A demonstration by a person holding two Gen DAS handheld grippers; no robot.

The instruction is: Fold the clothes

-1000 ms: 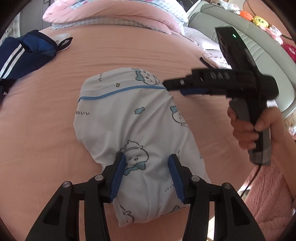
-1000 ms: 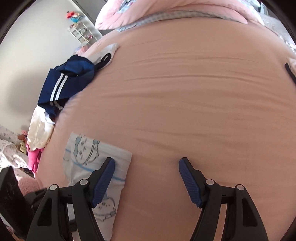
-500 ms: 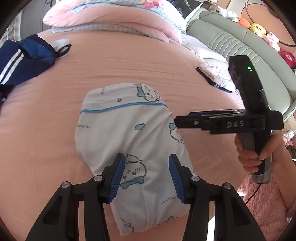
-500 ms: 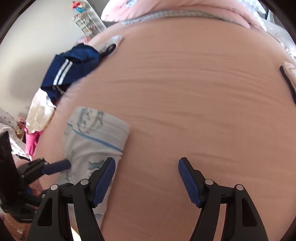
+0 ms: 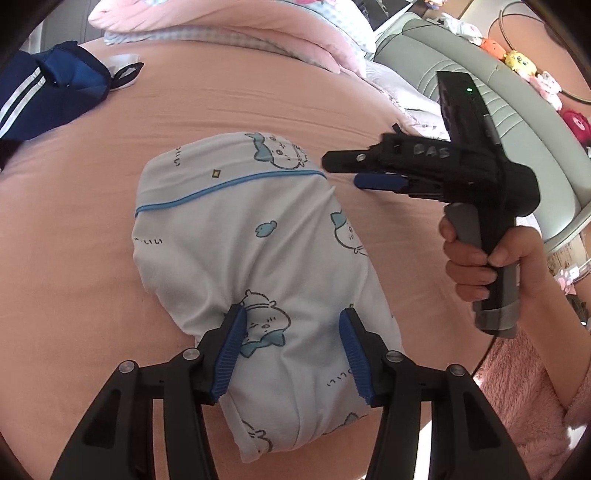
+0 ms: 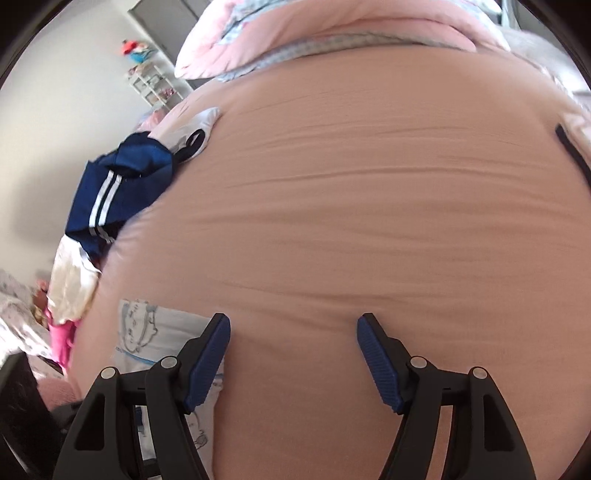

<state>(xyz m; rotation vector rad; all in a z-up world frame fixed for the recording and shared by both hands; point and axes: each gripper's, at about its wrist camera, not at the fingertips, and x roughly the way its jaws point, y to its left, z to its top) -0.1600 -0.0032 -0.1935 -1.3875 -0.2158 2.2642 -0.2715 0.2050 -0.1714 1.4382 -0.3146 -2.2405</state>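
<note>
Left tool (image 5: 291, 347) is hovering over the near end of the folded white garment (image 5: 251, 258), lower centre of the left wrist frame. Its jaws are opening, with the fabric showing between the blue pads (image 5: 231, 350); the pads are not pinching any cloth, so it is released.

Right tool (image 6: 293, 358) is standing spread, nothing between its pads, only bare bed sheet (image 6: 369, 221) behind them. In the left wrist frame the right tool (image 5: 354, 171) is sitting at centre right, gripped by a hand (image 5: 484, 262), its tips just beside the garment's far right corner; touching or not, cannot tell.

Garment is lying on the pink bed sheet (image 5: 74, 258), mid frame, folded into a lumpy rounded packet. White cloth, blue cartoon animal prints, thin blue piping line across the far end. In the right wrist frame the garment (image 6: 155, 332) is peeking in at lower left, partly behind the left finger.

Navy clothing with white stripes (image 5: 44, 99) is piled at upper left, well apart from the garment. Pink duvet (image 5: 221, 22) is bunched along the top edge.
</note>
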